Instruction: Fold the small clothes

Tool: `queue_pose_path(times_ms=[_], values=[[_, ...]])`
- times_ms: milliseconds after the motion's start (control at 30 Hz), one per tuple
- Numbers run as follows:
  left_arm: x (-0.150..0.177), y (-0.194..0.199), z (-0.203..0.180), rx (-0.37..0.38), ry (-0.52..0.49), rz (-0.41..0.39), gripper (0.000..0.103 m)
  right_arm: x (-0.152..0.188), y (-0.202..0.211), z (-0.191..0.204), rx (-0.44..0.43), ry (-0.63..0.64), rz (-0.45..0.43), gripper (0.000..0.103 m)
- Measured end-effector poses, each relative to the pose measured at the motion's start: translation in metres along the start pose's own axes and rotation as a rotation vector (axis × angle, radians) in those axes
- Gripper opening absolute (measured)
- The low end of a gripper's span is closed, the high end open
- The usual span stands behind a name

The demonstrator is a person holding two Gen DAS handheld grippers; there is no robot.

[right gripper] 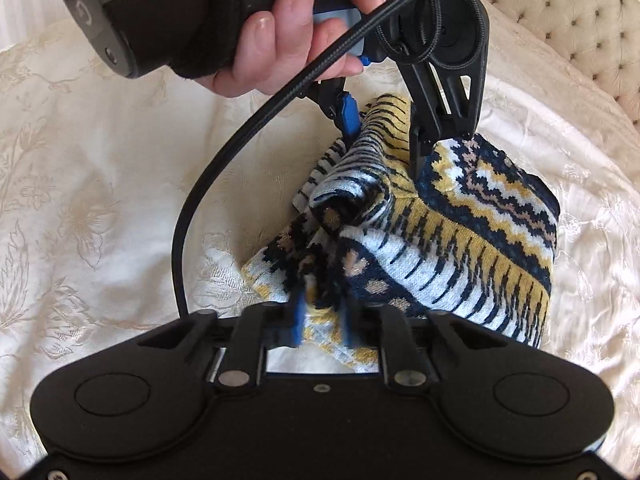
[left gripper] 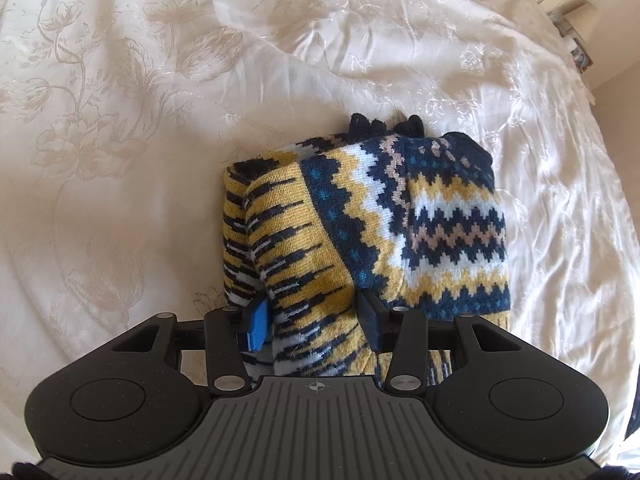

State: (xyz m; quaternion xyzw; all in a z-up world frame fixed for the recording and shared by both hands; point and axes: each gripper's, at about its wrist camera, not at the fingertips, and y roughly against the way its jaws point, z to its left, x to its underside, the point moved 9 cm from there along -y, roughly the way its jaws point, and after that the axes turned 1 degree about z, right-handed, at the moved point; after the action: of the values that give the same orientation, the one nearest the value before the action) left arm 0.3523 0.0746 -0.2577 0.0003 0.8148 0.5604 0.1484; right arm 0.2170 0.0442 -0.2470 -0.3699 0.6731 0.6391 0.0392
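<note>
Left gripper [left gripper: 316, 316] straddling a raised ridge of the patterned knit garment [left gripper: 400, 232], fingers spread with the cloth between them but not visibly pinched; right gripper [right gripper: 322, 320] closed on a bunched edge of the same knit, which lies crumpled on the cream bedspread [left gripper: 120, 120] directly ahead of both. Judged best: close left fully before lifting, carry both grips level, keep fold edge taut. Hand [right gripper: 288, 48] wrapped round left handle, tool pitched steeply down, cable [right gripper: 208, 184] looping just beside.

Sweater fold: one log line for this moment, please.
stage: mid-fold | left gripper: around sweater, jaws apart | right gripper: shut on sweater | surface: bedspread
</note>
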Motion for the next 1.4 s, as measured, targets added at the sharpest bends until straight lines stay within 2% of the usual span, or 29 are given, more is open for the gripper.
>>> queue_pose_path(times_ms=[33,133,300,367,500,567,700,733,767,800,900,967,1067,1267,1400], values=[[-0.001,0.001,0.0,0.001,0.006,-0.014,0.013,0.0,0.002,-0.001,-0.008,-0.01,-0.007,0.017],[-0.003,0.01,-0.004,-0.004,-0.016,-0.055,0.008,-0.002,0.011,-0.004,-0.031,-0.049,-0.03,0.015],[-0.008,0.04,-0.012,-0.015,-0.098,-0.162,0.007,-0.014,0.034,-0.005,-0.092,-0.088,-0.071,0.014],[-0.008,0.036,-0.005,-0.02,-0.083,-0.146,0.007,-0.017,0.03,0.0,-0.109,-0.082,-0.051,0.014],[-0.006,0.011,0.014,-0.081,-0.067,-0.096,0.008,-0.01,-0.002,0.015,-0.15,-0.042,0.036,0.016],[-0.004,0.003,0.02,-0.096,-0.066,-0.082,0.009,-0.006,-0.015,0.022,-0.183,-0.016,0.078,0.024],[-0.001,0.0,0.028,-0.113,-0.036,-0.089,0.019,-0.004,-0.011,0.02,-0.229,-0.021,0.057,0.032],[0.0,0.001,0.029,-0.115,-0.034,-0.092,0.021,-0.003,-0.007,0.017,-0.24,-0.035,0.049,0.04],[0.0,0.002,0.03,-0.123,-0.038,-0.091,0.022,-0.001,-0.002,0.011,-0.256,-0.06,0.039,0.047],[0.002,0.005,0.033,-0.134,-0.048,-0.092,0.025,0.0,0.001,0.004,-0.264,-0.084,0.029,0.049],[0.003,0.017,0.033,-0.162,-0.075,-0.11,0.025,0.006,0.02,-0.014,-0.27,-0.146,-0.003,0.053],[0.003,0.031,0.031,-0.174,-0.087,-0.144,0.025,0.009,0.032,-0.026,-0.261,-0.192,-0.022,0.058],[0.005,0.054,0.022,-0.192,-0.101,-0.2,0.025,0.017,0.044,-0.049,-0.242,-0.267,-0.036,0.058],[0.024,0.077,-0.02,-0.131,-0.171,-0.264,0.025,0.029,0.046,-0.11,-0.152,-0.435,-0.045,0.062],[0.047,0.058,-0.049,-0.092,-0.241,-0.231,0.026,0.035,0.035,-0.158,-0.103,-0.57,-0.042,0.062]])
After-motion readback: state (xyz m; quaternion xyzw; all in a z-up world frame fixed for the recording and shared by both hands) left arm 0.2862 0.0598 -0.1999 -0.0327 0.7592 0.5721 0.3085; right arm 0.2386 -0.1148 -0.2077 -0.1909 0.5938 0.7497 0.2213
